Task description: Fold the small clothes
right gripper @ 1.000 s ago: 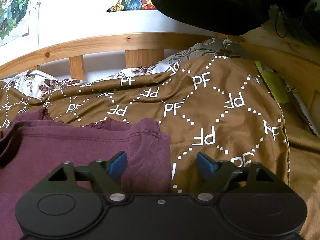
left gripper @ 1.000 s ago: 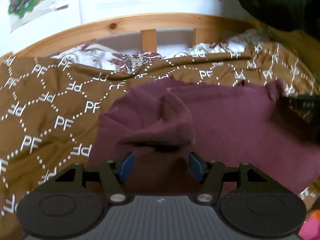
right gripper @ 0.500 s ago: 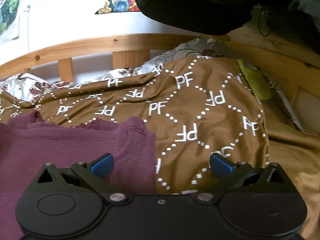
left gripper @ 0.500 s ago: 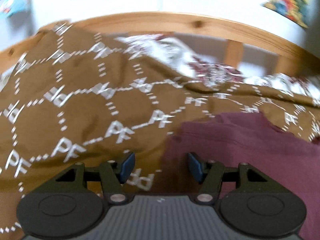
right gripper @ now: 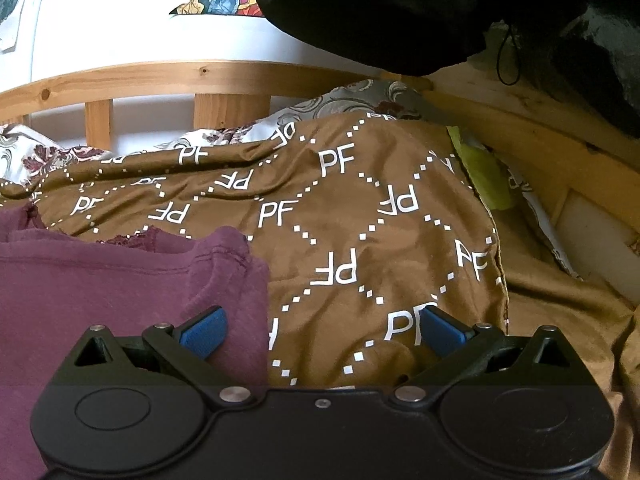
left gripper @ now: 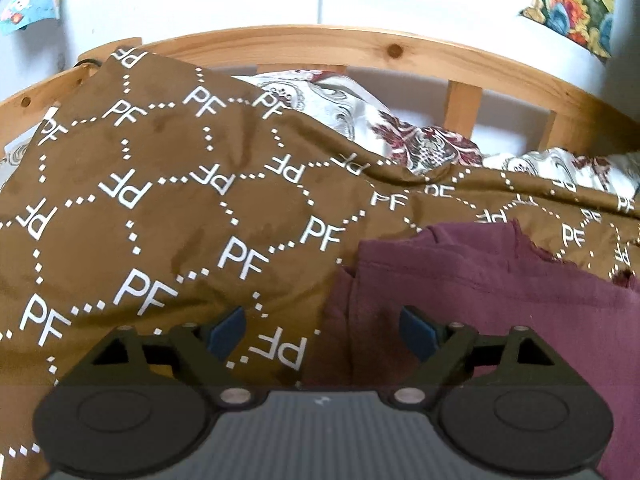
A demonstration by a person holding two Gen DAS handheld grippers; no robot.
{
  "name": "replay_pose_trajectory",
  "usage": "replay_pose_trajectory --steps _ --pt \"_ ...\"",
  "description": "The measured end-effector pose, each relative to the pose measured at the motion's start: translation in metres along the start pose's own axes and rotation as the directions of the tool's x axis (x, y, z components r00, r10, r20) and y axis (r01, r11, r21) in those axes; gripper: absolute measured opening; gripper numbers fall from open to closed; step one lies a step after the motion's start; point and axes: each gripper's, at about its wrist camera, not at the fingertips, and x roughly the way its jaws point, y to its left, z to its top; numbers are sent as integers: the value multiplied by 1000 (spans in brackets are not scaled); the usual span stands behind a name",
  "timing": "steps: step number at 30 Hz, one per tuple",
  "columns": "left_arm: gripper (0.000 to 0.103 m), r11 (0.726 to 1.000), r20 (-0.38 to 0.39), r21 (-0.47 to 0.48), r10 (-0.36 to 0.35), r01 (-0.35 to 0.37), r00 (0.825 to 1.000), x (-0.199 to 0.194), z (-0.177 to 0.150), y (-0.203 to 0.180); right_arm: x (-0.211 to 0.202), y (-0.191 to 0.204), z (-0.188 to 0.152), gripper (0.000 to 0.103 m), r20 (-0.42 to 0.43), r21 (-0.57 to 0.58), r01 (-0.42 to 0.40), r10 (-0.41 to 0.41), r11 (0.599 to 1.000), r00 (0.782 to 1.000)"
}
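A maroon garment [left gripper: 500,292] lies spread on a brown blanket [left gripper: 160,216] printed with white "PF" marks. In the left wrist view its left edge runs between my fingers. My left gripper [left gripper: 322,330] is open and empty, low over that edge. In the right wrist view the garment [right gripper: 120,292] fills the lower left, its right edge with a stitched hem between my fingers. My right gripper [right gripper: 320,330] is open wide and empty, low over that edge, its left pad [right gripper: 204,332] above the cloth.
A wooden bed rail [left gripper: 360,48] with slats curves behind the blanket, against a white wall. A patterned white pillow [left gripper: 400,132] lies at the back. A dark bundle [right gripper: 380,8] hangs at top right. A yellow-green cloth [right gripper: 484,176] lies by the right rail.
My left gripper swung left from the garment's middle to its left edge and opened wider. My right gripper opened wide at the right edge. The raised fold of cloth is out of view.
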Motion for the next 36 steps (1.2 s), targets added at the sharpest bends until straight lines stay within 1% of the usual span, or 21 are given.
replay_pose_trajectory --steps 5,10,13,15,18,19,21,23,25,27,28,29,30,31,32,33,35,36 --pt "90 1000 -3 19 -4 4 1000 0 -1 -4 1 1 -1 102 -2 -6 9 -9 1000 1000" --pt "91 1000 -14 18 -4 4 1000 3 -2 -4 1 1 -1 102 4 -5 13 -13 1000 1000" --pt "93 1000 -32 9 -21 21 999 3 -2 -1 1 0 -1 102 12 -1 16 -16 1000 1000" --pt "94 999 -59 -7 -49 49 997 -3 -7 5 -1 -1 -1 102 21 8 9 -9 1000 1000" --pt "96 993 -89 -51 -109 105 990 -18 -18 16 -5 -4 0 102 46 38 -34 32 999 998" --pt "96 991 -87 -56 -127 122 988 -22 -20 18 -6 -5 0 102 55 45 -50 47 998 997" --pt "96 988 -61 -37 -150 148 987 -29 -19 15 -7 -4 1 102 68 54 -88 84 995 994" --pt "95 989 -36 6 -148 148 988 -30 -17 7 -8 0 2 102 75 51 -137 133 989 988" --pt "89 987 -39 45 -149 151 988 -27 -16 -1 -10 5 2 102 80 30 -175 172 984 982" --pt "73 986 -70 76 -144 149 987 -20 -17 -8 -14 12 2 102 83 -8 -197 197 980 977" --pt "67 986 -85 86 -133 140 987 -17 -19 -10 -15 15 2 102 85 -25 -206 207 978 975" --pt "53 988 -105 98 -112 122 988 -14 -22 -12 -15 18 2 102 84 -39 -211 214 977 973" --pt "43 988 -120 106 -96 109 988 -11 -23 -13 -15 20 1 102 79 -50 -214 217 976 973" --pt "38 989 -125 107 -88 102 988 -10 -24 -13 -14 22 1 102 70 -59 -213 217 975 974" --pt "28 990 -121 103 -83 96 989 -10 -25 -11 -12 23 0 100 60 -67 -212 216 975 975" --pt "21 991 -120 99 -80 92 990 -10 -25 -11 -10 25 0 98 50 -74 -209 213 975 976" --pt "16 992 -118 89 -82 92 990 -11 -25 -9 -4 27 -2 89 27 -83 -197 200 977 979" --pt "15 992 -117 86 -78 88 990 -12 -25 -9 -2 27 -3 86 17 -84 -189 191 978 981"
